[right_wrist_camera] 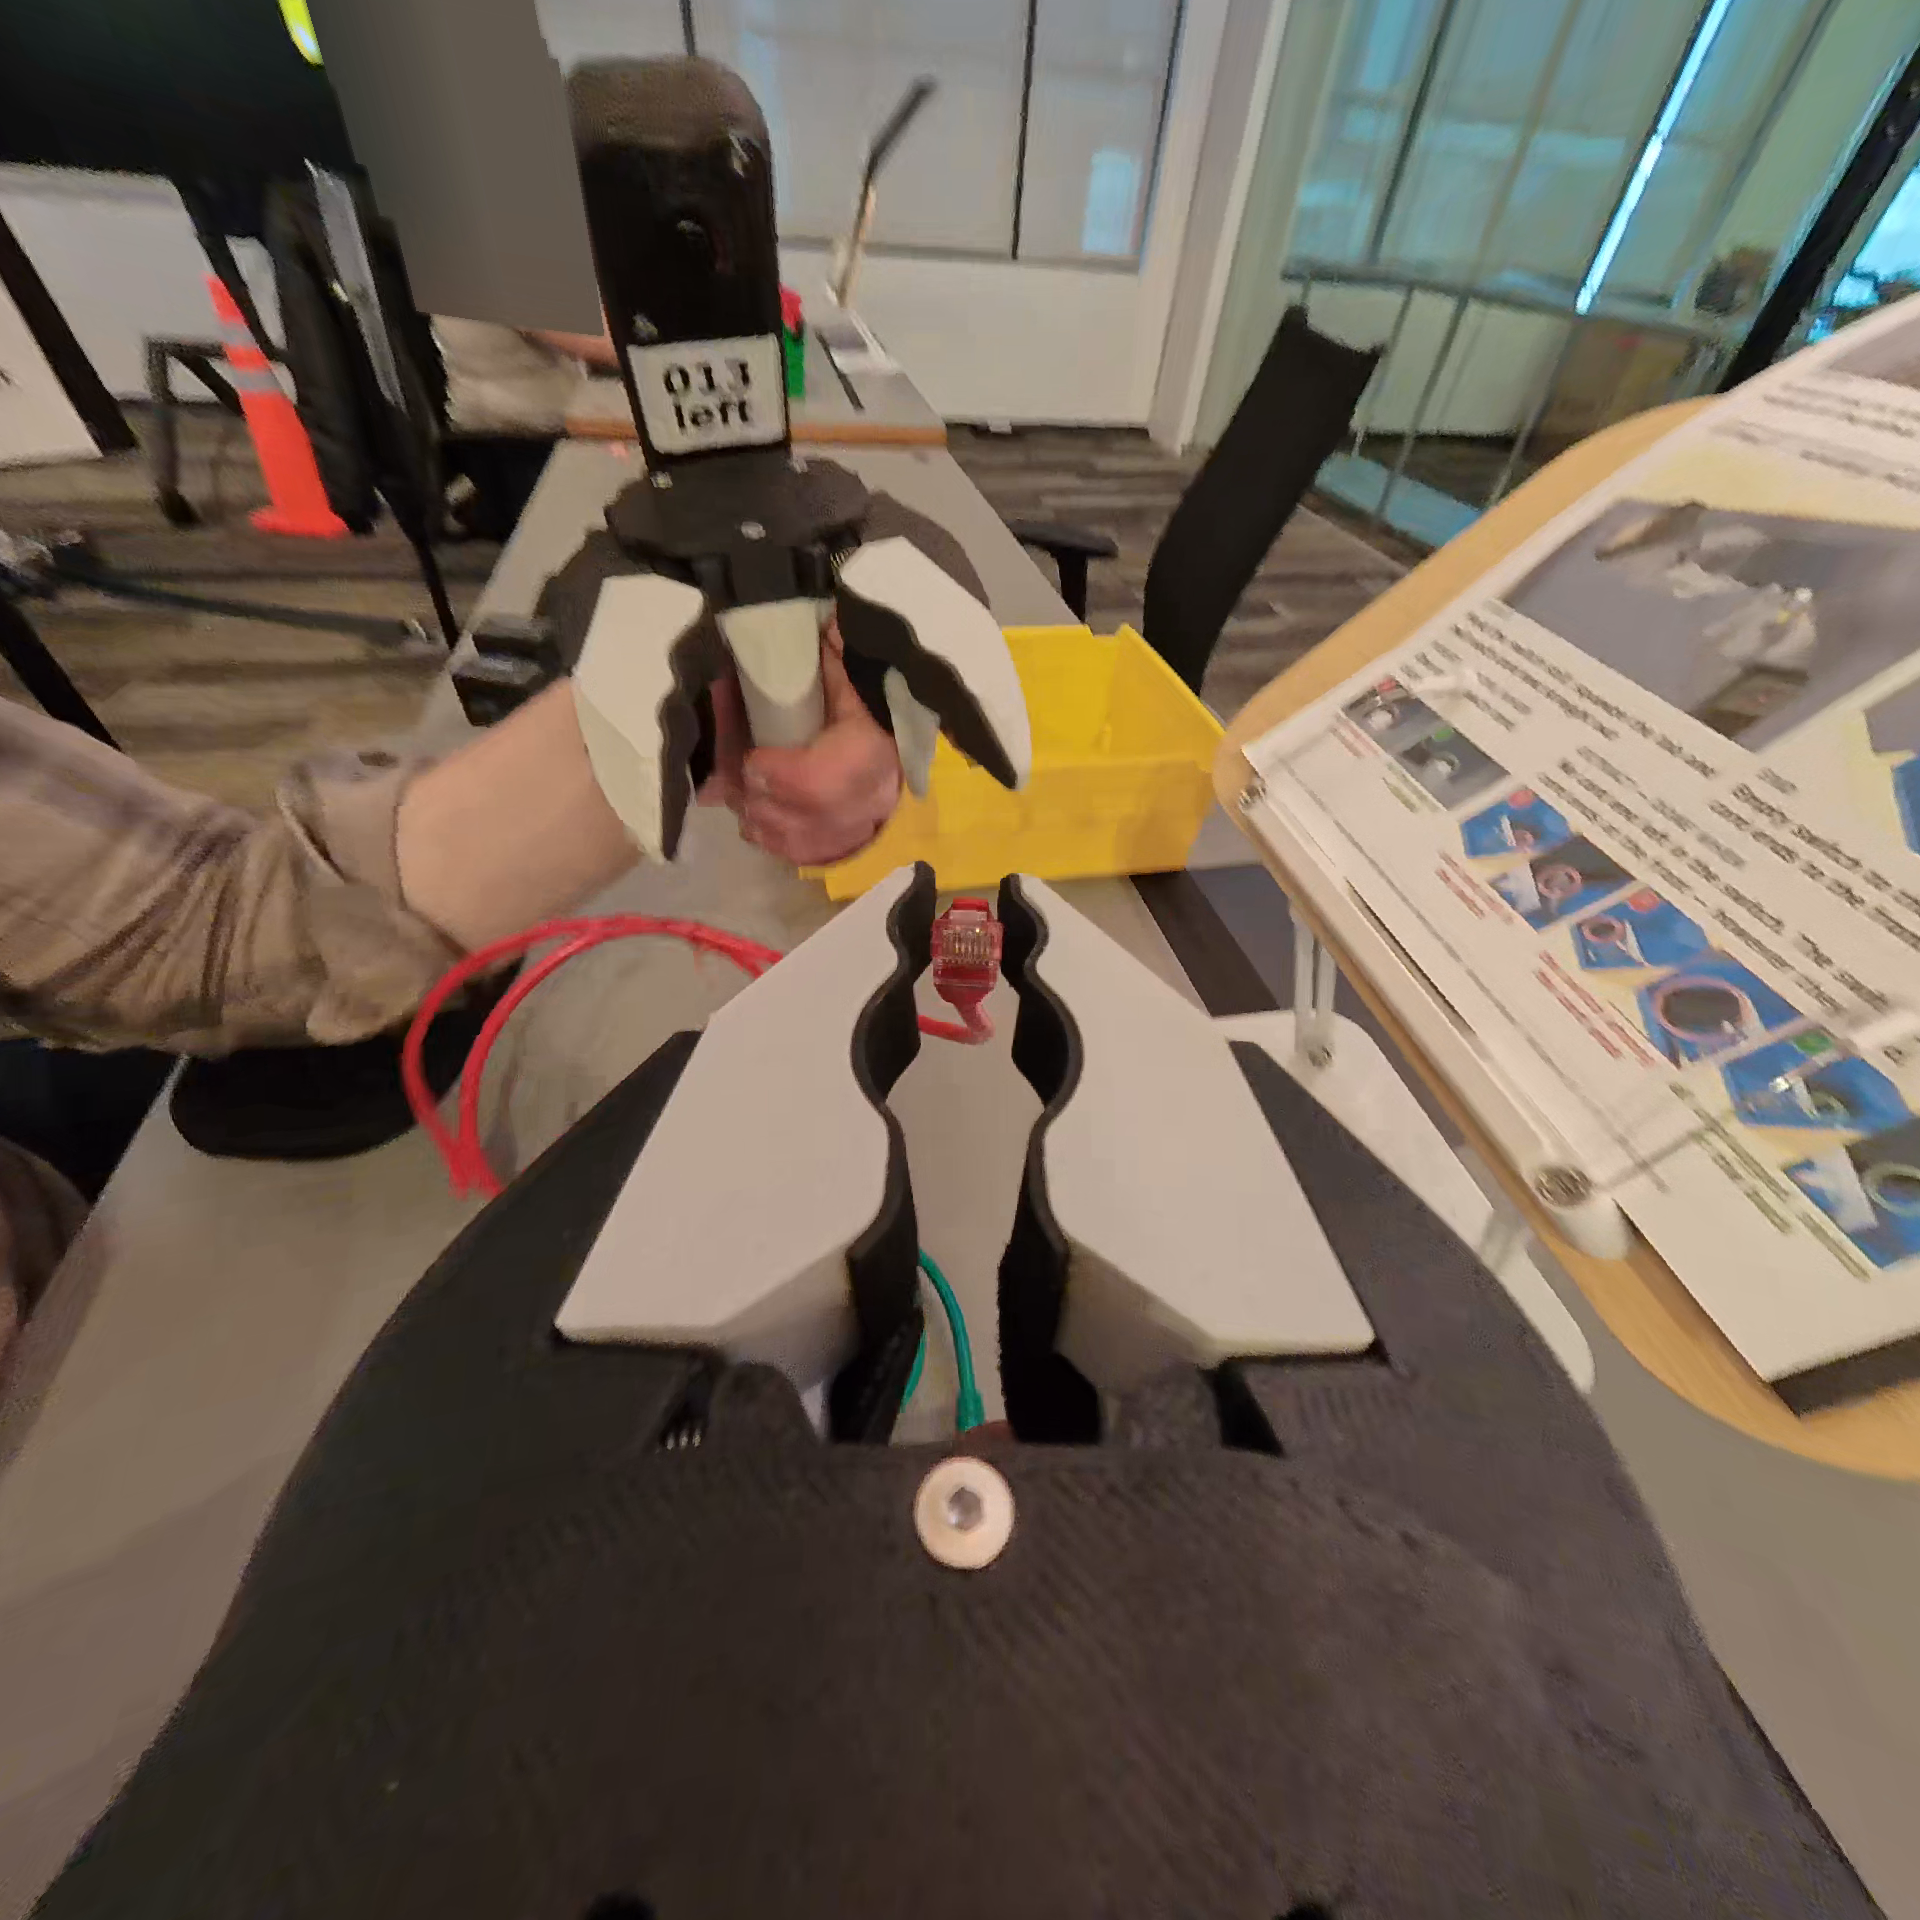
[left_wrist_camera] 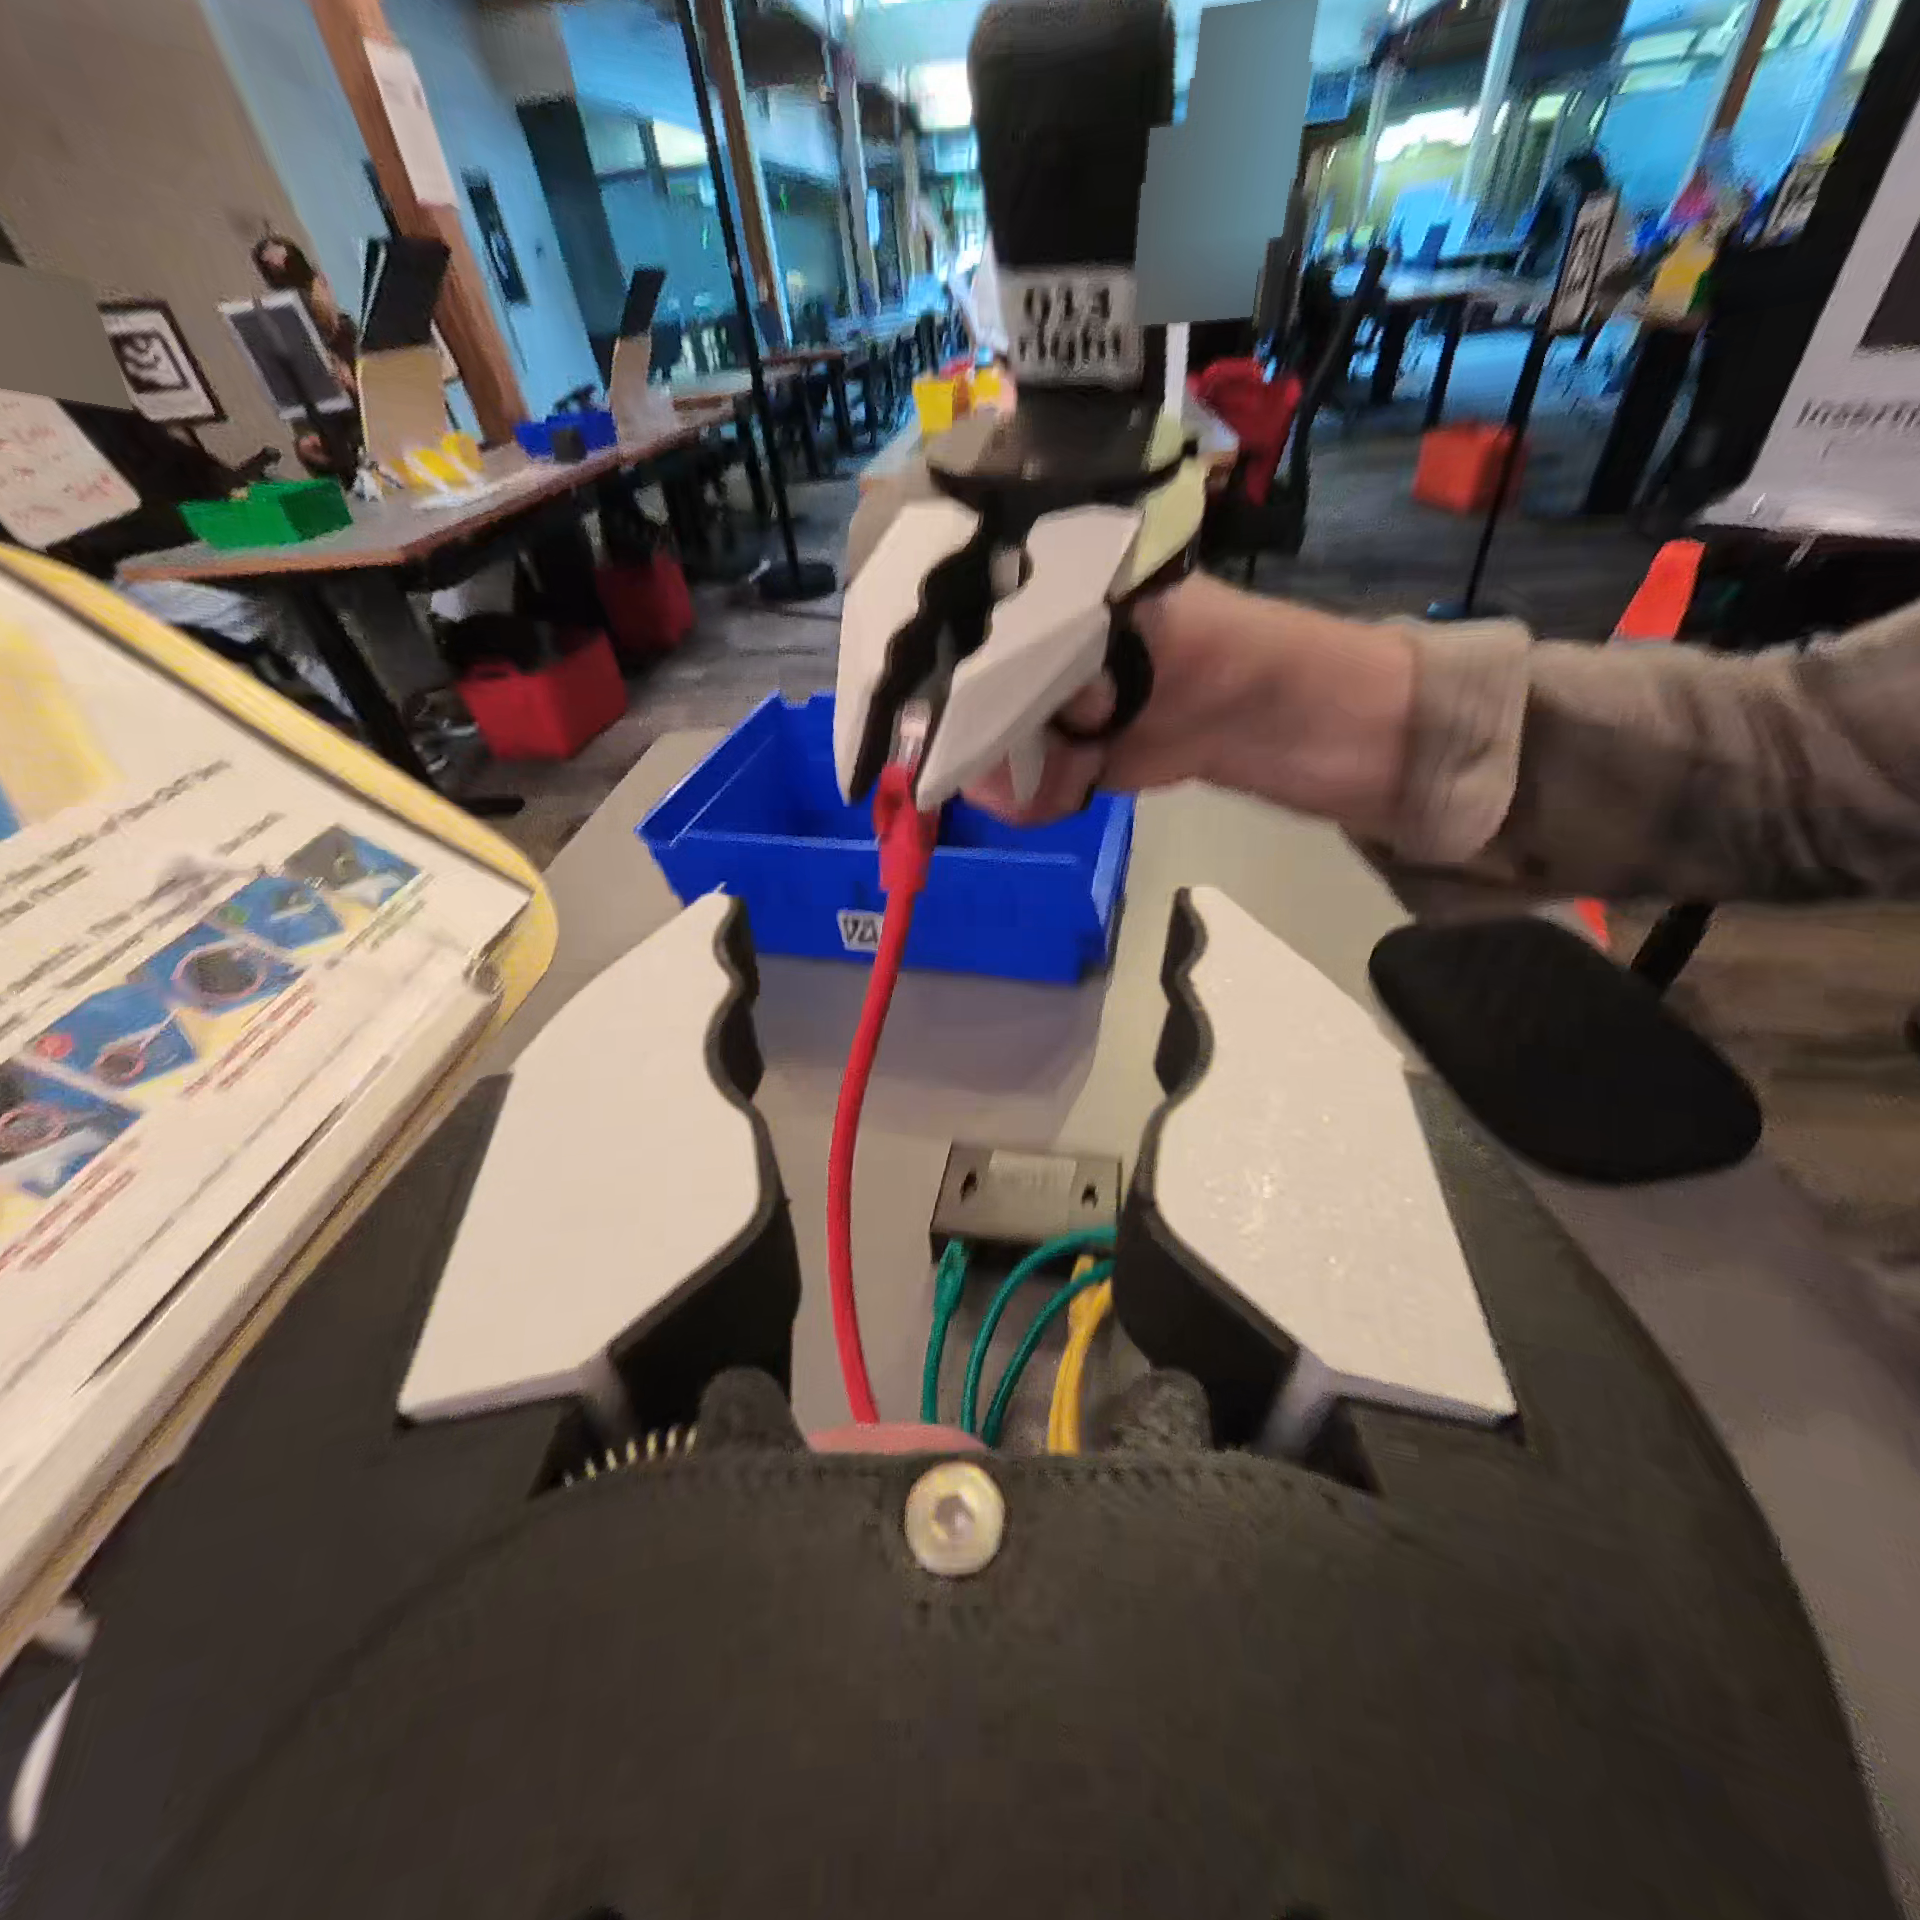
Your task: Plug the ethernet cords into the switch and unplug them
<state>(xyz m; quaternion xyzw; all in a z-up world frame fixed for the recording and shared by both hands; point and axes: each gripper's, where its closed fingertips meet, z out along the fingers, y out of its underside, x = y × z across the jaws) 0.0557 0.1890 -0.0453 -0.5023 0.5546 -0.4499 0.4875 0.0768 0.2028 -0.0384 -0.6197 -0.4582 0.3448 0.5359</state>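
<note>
Room: open workspace with long tables, coloured bins and an orange cone in the background; work happens on a grey table [left_wrist_camera: 1039, 1049].
Far left: instruction board [left_wrist_camera: 208, 935] with printed photo sheets, tilted on a stand beside the table; same board sits on the right in the right wrist view.
Left gripper [left_wrist_camera: 956, 935]: tongs wide, nothing between them, hovering above the table.
Red cord [left_wrist_camera: 857, 1143]: runs up between the left fingers from below to the right gripper; in the right wrist view the rest loops on the table beside the person's left sleeve.
Right gripper [left_wrist_camera: 888, 790]: tongs narrow, pinching the red plug [right_wrist_camera: 966, 945] near the fingertips, over the blue bin [left_wrist_camera: 935, 894].
Switch [left_wrist_camera: 1023, 1190]: small grey box on the table below the left gripper, just left of its right finger.
Green cords [left_wrist_camera: 997, 1320]: curve away from the switch's near side.
Yellow cord [left_wrist_camera: 1075, 1340]: beside the green ones; whether it's seated in a port, cannot tell.
Yellow bin [right_wrist_camera: 1101, 769]: on the table behind the left gripper.
</note>
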